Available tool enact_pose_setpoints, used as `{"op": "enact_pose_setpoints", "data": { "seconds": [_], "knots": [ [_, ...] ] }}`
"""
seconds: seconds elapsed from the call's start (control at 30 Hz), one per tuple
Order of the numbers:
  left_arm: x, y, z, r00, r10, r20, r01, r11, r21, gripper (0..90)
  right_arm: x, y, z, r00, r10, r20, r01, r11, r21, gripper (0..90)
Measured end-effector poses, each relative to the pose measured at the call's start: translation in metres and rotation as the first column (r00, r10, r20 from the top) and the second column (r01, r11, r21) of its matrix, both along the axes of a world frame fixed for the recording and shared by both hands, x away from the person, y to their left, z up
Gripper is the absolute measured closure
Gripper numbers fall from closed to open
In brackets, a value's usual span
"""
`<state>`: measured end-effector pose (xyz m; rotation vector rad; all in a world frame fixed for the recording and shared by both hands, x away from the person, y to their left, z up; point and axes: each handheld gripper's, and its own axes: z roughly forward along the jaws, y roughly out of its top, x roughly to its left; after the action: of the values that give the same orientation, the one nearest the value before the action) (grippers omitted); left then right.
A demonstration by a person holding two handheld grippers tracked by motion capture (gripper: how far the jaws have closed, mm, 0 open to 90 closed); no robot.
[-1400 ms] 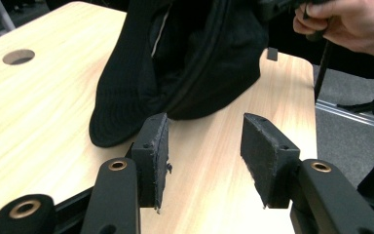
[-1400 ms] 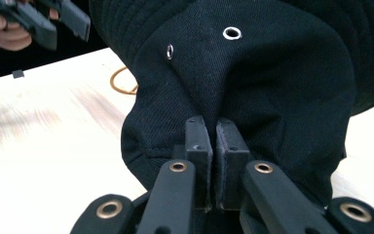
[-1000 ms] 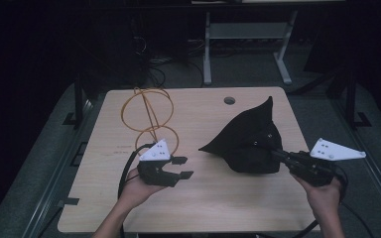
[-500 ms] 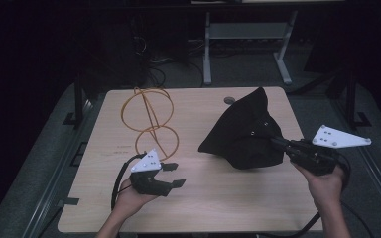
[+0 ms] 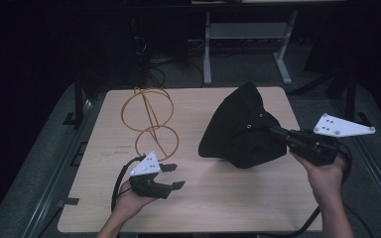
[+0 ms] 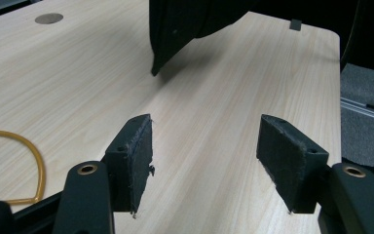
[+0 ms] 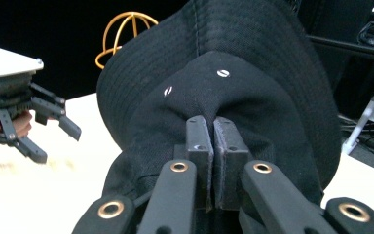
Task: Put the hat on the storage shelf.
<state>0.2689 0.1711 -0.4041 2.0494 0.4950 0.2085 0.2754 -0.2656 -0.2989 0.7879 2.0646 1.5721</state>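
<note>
Right gripper point(image 5: 273, 131) is pinched tight on the crown of the black bucket hat point(image 5: 240, 129), lifting it over the right half of the tabletop point(image 5: 218, 198). It's soft, light cloth that sags and folds, so the stitched brim looks the firmer hold. Left gripper point(image 5: 173, 176) waits near-left, jaws apart and empty, just short of the orange wire hat stand point(image 5: 149, 116).
</note>
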Motion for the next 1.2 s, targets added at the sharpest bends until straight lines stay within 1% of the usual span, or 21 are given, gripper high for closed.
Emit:
{"op": "enact_pose_setpoints", "data": {
  "seconds": [0.1, 0.13, 0.23, 0.3, 0.37, 0.4, 0.47, 0.57, 0.63, 0.67, 0.9, 1.1, 1.13, 1.2],
  "knots": [
    [-0.001, 0.000, -0.001, 1.0000, 0.001, 0.007, -0.001, 1.0000, 0.002, 37.2, 0.001, 0.001, 0.004, 1.0000, 0.000, 0.003, 0.000, 1.000, 0.004, 86.6],
    [-0.001, -0.001, -0.001, 0.9999, -0.001, 0.017, 0.001, 1.0000, 0.008, 37.2, 0.002, 0.001, 0.006, 1.0000, 0.000, 0.007, 0.000, 1.000, 0.003, 86.6],
    [-0.002, -0.001, -0.002, 0.9999, 0.006, 0.013, -0.006, 1.0000, 0.007, 36.6, 0.004, 0.002, 0.012, 0.9999, -0.001, 0.014, 0.001, 1.000, 0.017, 86.6],
    [-0.001, 0.000, -0.003, 0.9999, 0.009, 0.015, -0.009, 0.9999, 0.009, 36.3, 0.005, 0.003, 0.014, 0.9999, 0.000, 0.017, -0.001, 1.000, 0.016, 86.6],
    [-0.001, 0.001, -0.004, 0.9998, 0.011, 0.016, -0.011, 0.9999, 0.002, 36.1, 0.006, 0.005, 0.017, 0.9998, 0.003, 0.017, -0.003, 1.000, 0.018, 86.7],
    [-0.001, 0.001, -0.004, 0.9998, 0.010, 0.018, -0.010, 0.9999, 0.006, 36.1, 0.007, 0.005, 0.019, 0.9998, 0.005, 0.019, -0.005, 1.000, 0.019, 86.7],
    [-0.001, 0.002, -0.004, 0.9998, 0.014, 0.014, -0.014, 0.9998, 0.012, 35.5, 0.009, 0.009, 0.024, 0.9997, 0.014, 0.022, -0.014, 1.000, 0.010, 86.8],
    [-0.001, 0.002, -0.004, 0.9998, 0.011, 0.015, -0.011, 0.9998, 0.014, 35.5, 0.012, 0.012, 0.026, 0.9996, 0.020, 0.021, -0.020, 1.000, 0.002, 86.9],
    [-0.001, 0.002, -0.005, 0.9998, 0.013, 0.015, -0.013, 0.9998, 0.015, 35.5, 0.015, 0.016, 0.030, 0.9996, 0.026, 0.013, -0.026, 1.000, -0.008, 87.0],
    [-0.001, 0.002, -0.004, 0.9998, 0.013, 0.016, -0.013, 0.9998, 0.017, 35.5, 0.016, 0.017, 0.031, 0.9998, 0.018, 0.012, -0.017, 1.000, -0.018, 87.2],
    [-0.001, 0.004, -0.005, 0.9997, 0.017, 0.015, -0.017, 0.9997, 0.016, 35.5, 0.022, 0.022, 0.037, 0.9998, 0.021, -0.002, -0.021, 1.000, -0.020, 87.3],
    [0.000, 0.005, -0.005, 0.9997, 0.021, 0.016, -0.021, 0.9997, 0.012, 35.5, 0.027, 0.025, 0.045, 0.9996, 0.029, 0.001, -0.029, 1.000, -0.001, 87.4],
    [0.000, 0.005, -0.005, 0.9996, 0.023, 0.014, -0.024, 0.9997, 0.007, 35.4, 0.029, 0.028, 0.049, 0.9994, 0.033, 0.008, -0.033, 0.999, 0.001, 87.3],
    [0.000, 0.005, -0.005, 0.9997, 0.022, 0.013, -0.022, 0.9997, 0.007, 35.3, 0.030, 0.029, 0.052, 0.9991, 0.041, 0.011, -0.041, 0.999, 0.009, 87.3]
  ]
}}
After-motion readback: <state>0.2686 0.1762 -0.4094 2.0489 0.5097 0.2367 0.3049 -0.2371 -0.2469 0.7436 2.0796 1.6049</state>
